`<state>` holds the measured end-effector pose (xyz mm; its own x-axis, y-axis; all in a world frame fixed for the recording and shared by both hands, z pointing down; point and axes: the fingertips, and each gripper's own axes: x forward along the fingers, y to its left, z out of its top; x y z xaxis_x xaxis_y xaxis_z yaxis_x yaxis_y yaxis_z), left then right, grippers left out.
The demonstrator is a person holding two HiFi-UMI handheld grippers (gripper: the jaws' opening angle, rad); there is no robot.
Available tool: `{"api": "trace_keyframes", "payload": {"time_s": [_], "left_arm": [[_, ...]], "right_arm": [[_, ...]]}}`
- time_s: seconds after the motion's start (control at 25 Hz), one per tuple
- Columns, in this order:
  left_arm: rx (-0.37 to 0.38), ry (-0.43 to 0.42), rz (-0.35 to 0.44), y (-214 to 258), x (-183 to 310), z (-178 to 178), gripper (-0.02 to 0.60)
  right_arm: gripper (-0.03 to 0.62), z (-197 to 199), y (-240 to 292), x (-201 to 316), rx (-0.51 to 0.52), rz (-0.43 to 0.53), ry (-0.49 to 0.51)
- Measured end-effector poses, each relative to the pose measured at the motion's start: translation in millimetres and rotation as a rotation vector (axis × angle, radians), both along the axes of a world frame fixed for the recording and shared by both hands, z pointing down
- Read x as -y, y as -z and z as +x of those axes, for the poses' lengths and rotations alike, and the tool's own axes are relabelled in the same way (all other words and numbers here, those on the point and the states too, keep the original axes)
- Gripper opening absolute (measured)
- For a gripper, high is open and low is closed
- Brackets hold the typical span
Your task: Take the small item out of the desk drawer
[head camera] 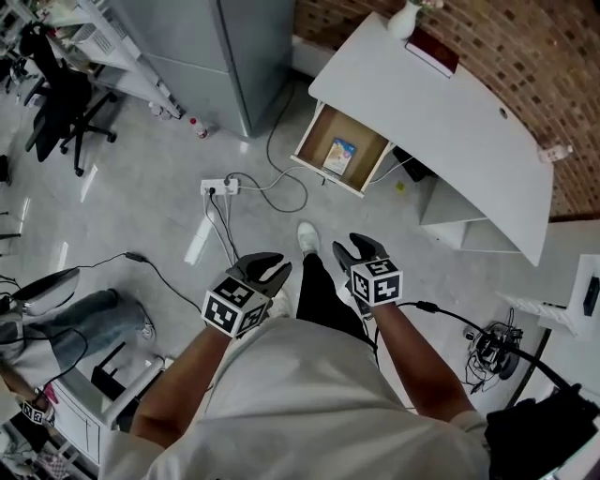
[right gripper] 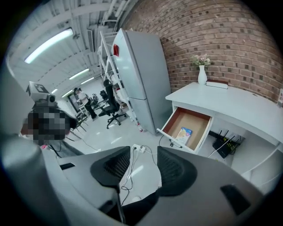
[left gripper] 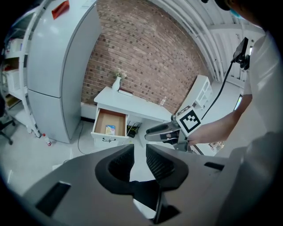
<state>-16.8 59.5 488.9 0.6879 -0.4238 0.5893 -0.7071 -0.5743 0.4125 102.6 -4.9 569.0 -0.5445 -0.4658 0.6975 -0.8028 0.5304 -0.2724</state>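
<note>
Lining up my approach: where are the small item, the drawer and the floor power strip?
small item (head camera: 339, 156), head view, middle of its printed face.
drawer (head camera: 322, 134), head view, bare brown bottom.
power strip (head camera: 217, 187), head view, middle of its top.

Power strip (head camera: 217, 187) (floor-bound), grey fridge (head camera: 225, 56)

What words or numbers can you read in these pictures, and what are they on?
None of the text here can be read.
Small item in the drawer: colourful print, too small to read.
Red label on the tall grey cabinet: too blurred to read.
Marker cube: only black-and-white squares, no letters or numbers.
</note>
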Motion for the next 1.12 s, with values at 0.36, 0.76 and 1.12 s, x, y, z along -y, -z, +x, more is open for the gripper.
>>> {"api": "trace_keyframes", "payload": {"time_s": [0.36,0.76,1.12], "left_arm": [[0.031,0.005,-0.017,-9.5,154.7,34.6,0.081],[0.011,-0.015,-0.054,-45.2,275.6,88.2,0.081],[0.051,-0.071,-0.123,-106.0,325.5,88.2,0.081]], "right_arm": [[0.254,34.1,-106.0,207.1,-0.045,-0.131,-0.129],[0.301,50.1,-215.3,343.3,-0.071,-0.256,-0.327],[0.330,49.8,-305.4,404.1,-0.147,-0.346,-0.482]]}}
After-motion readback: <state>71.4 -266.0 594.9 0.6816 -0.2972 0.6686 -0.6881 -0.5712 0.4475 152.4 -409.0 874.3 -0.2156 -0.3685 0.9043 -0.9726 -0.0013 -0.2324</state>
